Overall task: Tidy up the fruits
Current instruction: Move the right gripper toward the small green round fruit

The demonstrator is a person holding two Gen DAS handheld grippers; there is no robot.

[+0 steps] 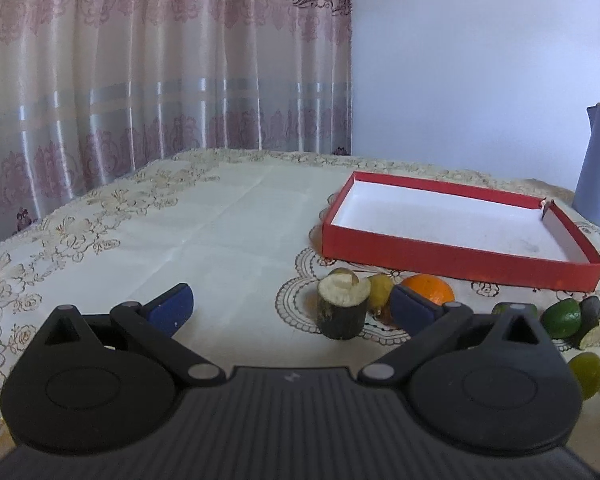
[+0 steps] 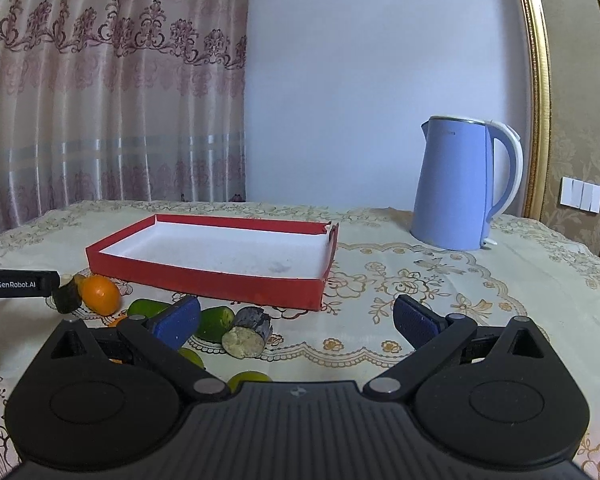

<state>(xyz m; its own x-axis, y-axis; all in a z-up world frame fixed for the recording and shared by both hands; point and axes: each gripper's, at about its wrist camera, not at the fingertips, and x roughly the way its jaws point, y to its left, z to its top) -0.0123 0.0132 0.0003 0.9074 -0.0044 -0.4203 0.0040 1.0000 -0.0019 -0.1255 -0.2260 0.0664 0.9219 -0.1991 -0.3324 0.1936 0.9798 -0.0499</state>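
Note:
A shallow red box (image 1: 456, 261) (image 2: 204, 278) with a white inside lies empty on the tablecloth. In front of it sit an orange (image 1: 430, 286) (image 2: 100, 294), a dark cut stump-like piece (image 1: 343, 307) (image 2: 66, 295), a second such piece (image 2: 248, 334) (image 1: 594, 322), and several green and yellow limes (image 1: 562, 318) (image 2: 214, 322). My left gripper (image 1: 292, 306) is open, low over the cloth, with the stump piece just ahead between its fingers. My right gripper (image 2: 296, 320) is open, its left finger (image 2: 178, 322) in front of the limes.
A blue electric kettle (image 2: 456, 184) (image 1: 598, 168) stands at the back right of the table. A patterned curtain (image 1: 160, 60) hangs behind the table's far left edge. The left gripper's body (image 2: 18, 284) shows at the left of the right wrist view.

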